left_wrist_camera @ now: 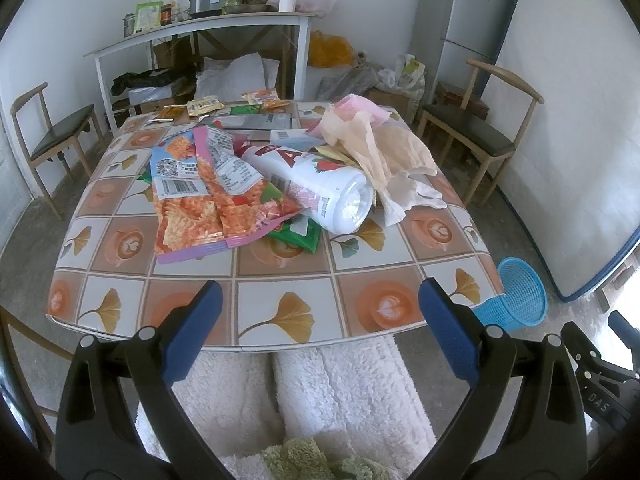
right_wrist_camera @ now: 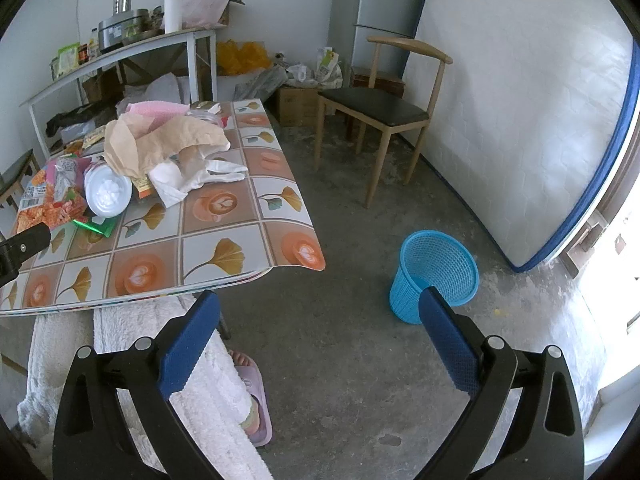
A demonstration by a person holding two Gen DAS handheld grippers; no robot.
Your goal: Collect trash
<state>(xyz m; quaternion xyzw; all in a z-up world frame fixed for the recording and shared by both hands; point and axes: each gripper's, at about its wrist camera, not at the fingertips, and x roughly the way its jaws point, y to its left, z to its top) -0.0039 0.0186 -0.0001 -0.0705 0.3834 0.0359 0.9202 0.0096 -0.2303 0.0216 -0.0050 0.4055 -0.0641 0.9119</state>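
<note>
Left gripper (left_wrist_camera: 320, 320): spread wide with nothing between the blue pads, hovering over the near edge of the table (left_wrist_camera: 280, 280).
Right gripper (right_wrist_camera: 320, 320): also released and holding nothing, out over the concrete floor (right_wrist_camera: 352, 360) just beside the table's corner.
Trash pile: heaped mid-table, all of it well ahead of both grippers.
Snack bag (left_wrist_camera: 200, 200): orange and pink, crumpled flat, front-left of the heap, lying over a green wrapper (left_wrist_camera: 298, 236).
Milk bottle (left_wrist_camera: 316, 184): white with strawberry print, on its side, its base facing the left wrist camera, touching the snack bag.
Brown paper (left_wrist_camera: 376, 140): crumpled, draped over the right of the pile, with pink paper (left_wrist_camera: 360, 106) behind it.
White tissue (right_wrist_camera: 192, 178): spilling out beneath the brown paper toward the table's right edge.
Small wrappers (left_wrist_camera: 204, 105): scattered along the far edge.
Blue basket (right_wrist_camera: 438, 274): mesh bin standing on the floor, tilted, off the table's right corner, just past the right gripper's pads.
Chair (right_wrist_camera: 380, 108): wooden, dark seat, beyond the basket.
</note>
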